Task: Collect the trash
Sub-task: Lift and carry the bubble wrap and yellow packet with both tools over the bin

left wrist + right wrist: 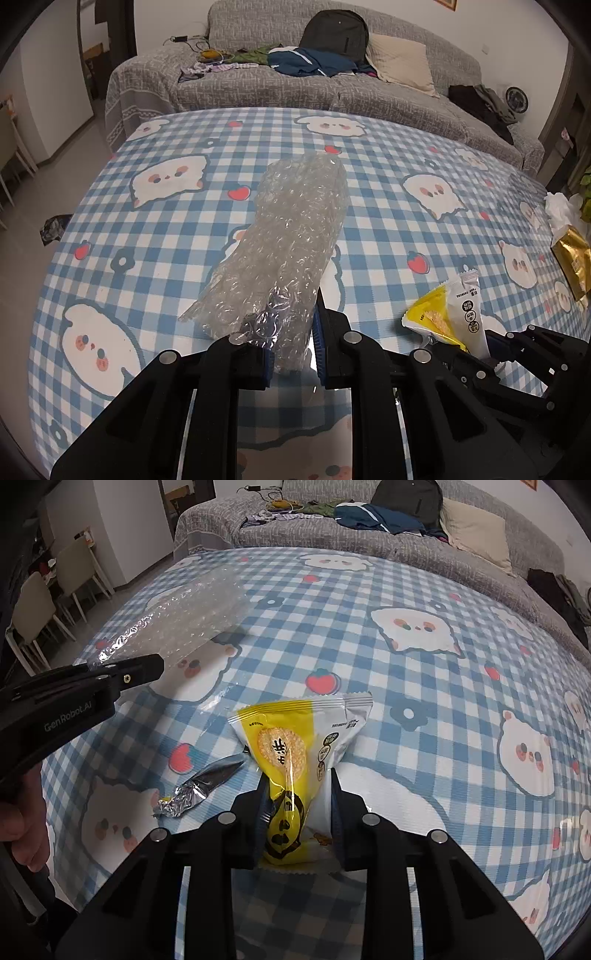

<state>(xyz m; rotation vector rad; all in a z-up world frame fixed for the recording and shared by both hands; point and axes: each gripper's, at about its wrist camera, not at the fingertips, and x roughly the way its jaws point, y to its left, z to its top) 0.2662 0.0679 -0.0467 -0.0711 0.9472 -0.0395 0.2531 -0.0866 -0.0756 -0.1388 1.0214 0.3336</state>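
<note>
Left tongs (293,354) clamp the bubble wrap (284,240); right tongs (299,812) pinch the snack packet (295,746); pickup step, bin next, foil scrap (201,788) remaining.

You've got a blue-and-white checked tablecloth (369,206) printed with cartoon animals and strawberries under everything. Behind it runs a grey sofa (258,85), and on it you see a dark backpack (334,31), a cream cushion (400,64), a blue jacket (303,62) and a yellow cable bundle (208,54). Far left in your right view, pale dining chairs (77,568) stand together.
</note>
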